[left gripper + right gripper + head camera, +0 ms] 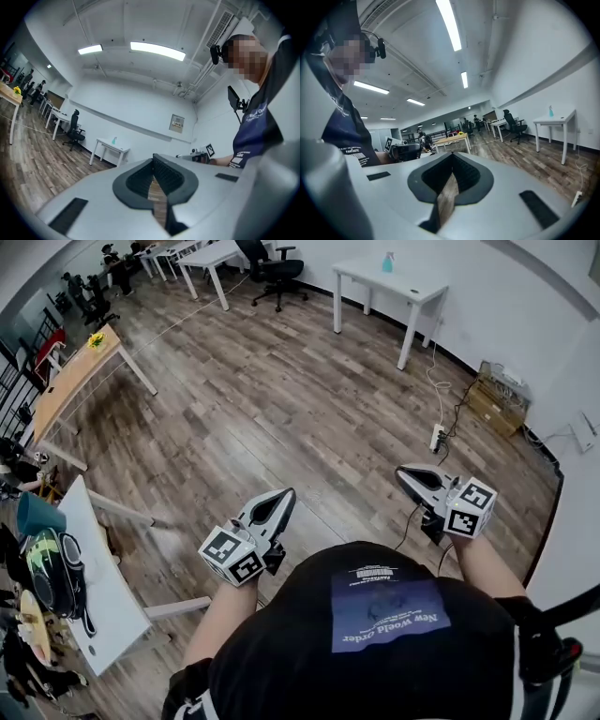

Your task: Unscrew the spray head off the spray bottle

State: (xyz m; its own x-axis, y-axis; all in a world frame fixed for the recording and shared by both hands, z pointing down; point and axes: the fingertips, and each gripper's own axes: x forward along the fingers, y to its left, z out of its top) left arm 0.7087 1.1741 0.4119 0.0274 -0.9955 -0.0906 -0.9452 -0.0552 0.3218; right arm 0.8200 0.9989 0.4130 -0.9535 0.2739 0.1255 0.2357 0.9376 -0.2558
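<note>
A small blue-green spray bottle stands upright on a white table at the far side of the room, far from both grippers. The same bottle shows tiny in the left gripper view, and the bottle stands at the right edge of the right gripper view. My left gripper is held in front of the person's body, jaws shut with nothing between them. My right gripper is held level with it on the right, also shut and empty. Each gripper view shows its own jaws closed together, left gripper and right gripper.
Wooden floor lies between me and the table. A black office chair and more white desks stand at the back. A wooden table is at the left, a cluttered white table at the near left. A power strip and cables lie by the right wall.
</note>
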